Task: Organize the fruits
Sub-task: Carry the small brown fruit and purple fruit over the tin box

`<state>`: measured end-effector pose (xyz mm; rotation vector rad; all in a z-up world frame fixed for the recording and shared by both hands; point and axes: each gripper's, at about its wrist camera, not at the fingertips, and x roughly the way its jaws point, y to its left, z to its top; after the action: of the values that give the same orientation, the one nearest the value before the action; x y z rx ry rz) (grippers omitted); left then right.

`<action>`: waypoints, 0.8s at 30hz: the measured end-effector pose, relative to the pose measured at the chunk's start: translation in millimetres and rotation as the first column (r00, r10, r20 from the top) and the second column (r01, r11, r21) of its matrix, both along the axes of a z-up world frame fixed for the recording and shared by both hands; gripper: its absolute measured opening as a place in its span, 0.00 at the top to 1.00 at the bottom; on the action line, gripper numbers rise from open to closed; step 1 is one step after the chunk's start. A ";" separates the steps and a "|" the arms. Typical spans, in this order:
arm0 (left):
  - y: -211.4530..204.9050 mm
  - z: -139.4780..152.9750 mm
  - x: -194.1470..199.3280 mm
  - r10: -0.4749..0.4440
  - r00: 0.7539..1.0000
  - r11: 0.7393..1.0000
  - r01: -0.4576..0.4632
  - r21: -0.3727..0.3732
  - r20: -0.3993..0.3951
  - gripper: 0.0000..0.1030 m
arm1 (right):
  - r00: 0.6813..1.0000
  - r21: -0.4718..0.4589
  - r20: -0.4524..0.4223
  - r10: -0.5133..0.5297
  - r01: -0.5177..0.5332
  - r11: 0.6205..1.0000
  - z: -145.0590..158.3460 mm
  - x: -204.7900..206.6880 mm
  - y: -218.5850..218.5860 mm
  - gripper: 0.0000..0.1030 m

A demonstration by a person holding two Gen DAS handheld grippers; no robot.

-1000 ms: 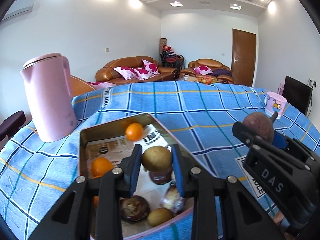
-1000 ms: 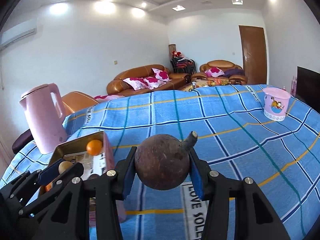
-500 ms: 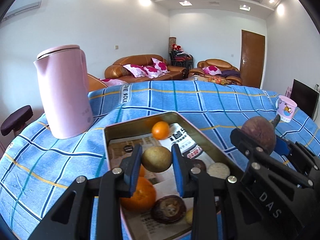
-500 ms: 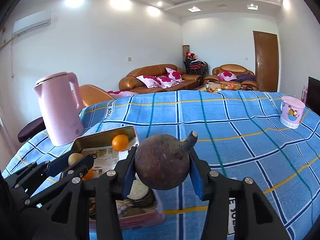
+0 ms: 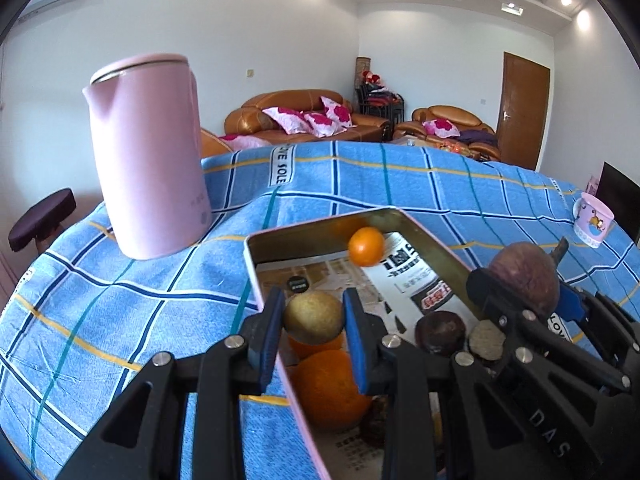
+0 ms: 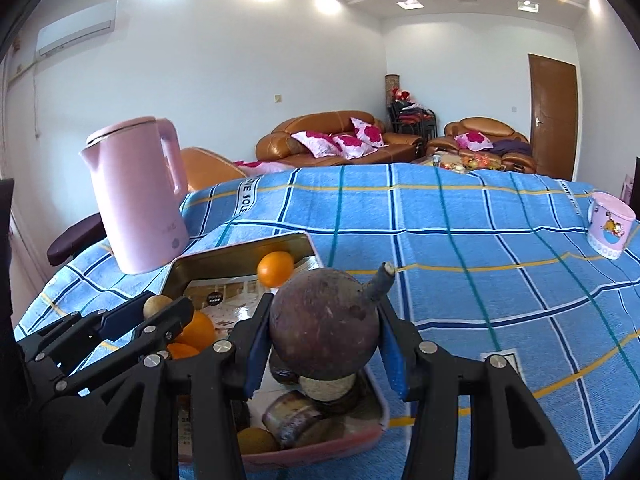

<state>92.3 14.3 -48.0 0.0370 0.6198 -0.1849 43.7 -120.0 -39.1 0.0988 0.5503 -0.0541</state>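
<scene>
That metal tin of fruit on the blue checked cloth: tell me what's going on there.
A person is sorting fruit with a handheld gripper in each hand. The left gripper is shut on a small yellow-brown round fruit, held above the paper-lined rectangular metal tin. The right gripper is clamped on a large dark purple-brown round fruit with a stub stem, also over the tin. Oranges and other dark fruits already lie inside. A tall pink kettle stands beside it.

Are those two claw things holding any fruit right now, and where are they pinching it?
Yes. The left gripper pinches a small yellow-brown fruit across its sides; the right gripper clamps a dark round stemmed fruit at its widest part.
</scene>
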 end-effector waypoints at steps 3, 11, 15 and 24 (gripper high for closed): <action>1.1 -1.3 3.2 0.005 1.000 1.000 -0.005 -0.003 -0.011 0.70 | 1.000 0.011 -0.017 0.007 -0.007 1.000 -2.2 4.7 1.4 0.51; 2.4 -2.2 8.4 0.003 1.000 1.000 -0.003 -0.002 -0.014 0.70 | 0.999 0.033 -0.052 0.017 -0.016 0.999 -6.4 12.0 0.3 0.51; 3.6 -2.0 9.4 0.005 1.000 1.000 -0.005 -0.005 -0.011 0.70 | 0.998 0.035 -0.066 0.023 -0.021 0.999 -8.2 15.3 1.4 0.51; 7.5 -2.0 11.0 -0.011 1.000 0.999 0.010 -0.041 -0.019 0.70 | 0.997 0.036 -0.065 0.029 -0.026 0.999 -9.3 18.0 1.3 0.51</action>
<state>103.2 21.8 -49.9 -0.0006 0.6351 -0.2079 61.7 -118.7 -48.4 0.1238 0.6178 -0.0209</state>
